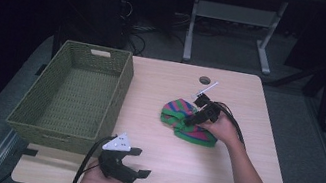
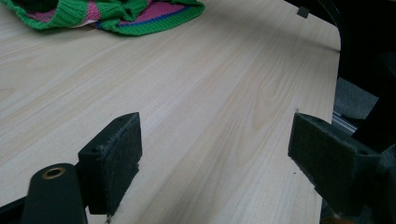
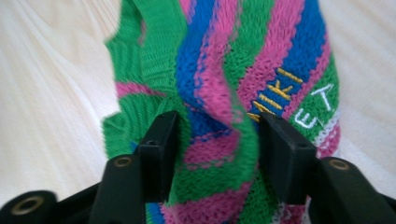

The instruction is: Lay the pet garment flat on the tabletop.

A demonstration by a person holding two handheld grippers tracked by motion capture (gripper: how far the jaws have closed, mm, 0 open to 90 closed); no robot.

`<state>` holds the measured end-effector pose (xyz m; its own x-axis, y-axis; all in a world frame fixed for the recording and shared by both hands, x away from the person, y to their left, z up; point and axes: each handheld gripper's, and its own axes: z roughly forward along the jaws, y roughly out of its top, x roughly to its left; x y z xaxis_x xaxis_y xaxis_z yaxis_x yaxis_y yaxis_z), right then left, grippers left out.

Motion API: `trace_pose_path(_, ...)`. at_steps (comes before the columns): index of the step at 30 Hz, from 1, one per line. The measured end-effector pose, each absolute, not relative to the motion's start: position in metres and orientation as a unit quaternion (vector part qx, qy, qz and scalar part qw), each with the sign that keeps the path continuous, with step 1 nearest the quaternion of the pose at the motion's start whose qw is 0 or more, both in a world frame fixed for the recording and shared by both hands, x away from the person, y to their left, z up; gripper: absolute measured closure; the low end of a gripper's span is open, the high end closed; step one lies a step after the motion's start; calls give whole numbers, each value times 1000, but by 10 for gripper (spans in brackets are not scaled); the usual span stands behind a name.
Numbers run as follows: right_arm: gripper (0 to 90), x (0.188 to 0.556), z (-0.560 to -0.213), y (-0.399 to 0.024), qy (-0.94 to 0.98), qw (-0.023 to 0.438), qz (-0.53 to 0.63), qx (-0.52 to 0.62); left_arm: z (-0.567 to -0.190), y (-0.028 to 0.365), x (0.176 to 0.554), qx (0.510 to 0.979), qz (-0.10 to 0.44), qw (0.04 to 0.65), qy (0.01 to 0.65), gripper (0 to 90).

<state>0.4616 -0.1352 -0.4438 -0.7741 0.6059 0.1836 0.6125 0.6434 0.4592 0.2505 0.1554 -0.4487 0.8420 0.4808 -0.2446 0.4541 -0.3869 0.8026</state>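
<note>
Right now the knitted hat (image 1: 189, 123) lies flat on the table (image 1: 246, 182), a little right of the middle, well apart from the basket (image 1: 72, 96) that stands at the left edge. In the high view its long axis runs on a slant — from the upper left, near the table's middle, down toward the lower right, where the person's right hand (image 1: 223, 129) comes in. Its stripes are green, pink and blue; which end is the opening cannot be told from above.

The right gripper (image 1: 195, 119) is down on the hat from the right side. In the right gripper view a raised fold of the hat (image 3: 219, 107) stands between the two black jaws, and the stripes run away from the camera along the fold, with yellow and white stitched letters on the right. The jaws are partly drawn in and both press against the wool, so the fold is pinched between them.

The left gripper (image 1: 144, 163) rests in the left hand (image 1: 95, 182) near the front edge of the table, just right of the basket's near corner, pointing to the right. In the left gripper view its jaws stand spread wide with bare wood between them — the hat (image 2: 112, 14) lies far ahead, at the top of that view.
</note>
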Motion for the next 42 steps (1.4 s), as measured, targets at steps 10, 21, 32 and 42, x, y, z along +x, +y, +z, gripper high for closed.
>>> trace_pose_path(10,589,454,-446,-129,-914,-43,-237,-326,-449,153,249,834,14,475,279,174)
trace_pose_path(21,692,450,-446,-125,-915,-60,-224,-331,-450,151,249,836,15,474,276,174)
trace_pose_path(32,799,452,-446,-130,-908,-37,-242,-341,-450,150,249,838,12,471,276,174)
trace_pose_path(42,817,454,-444,-132,-905,-29,-246,-345,-449,154,250,834,16,475,280,174)
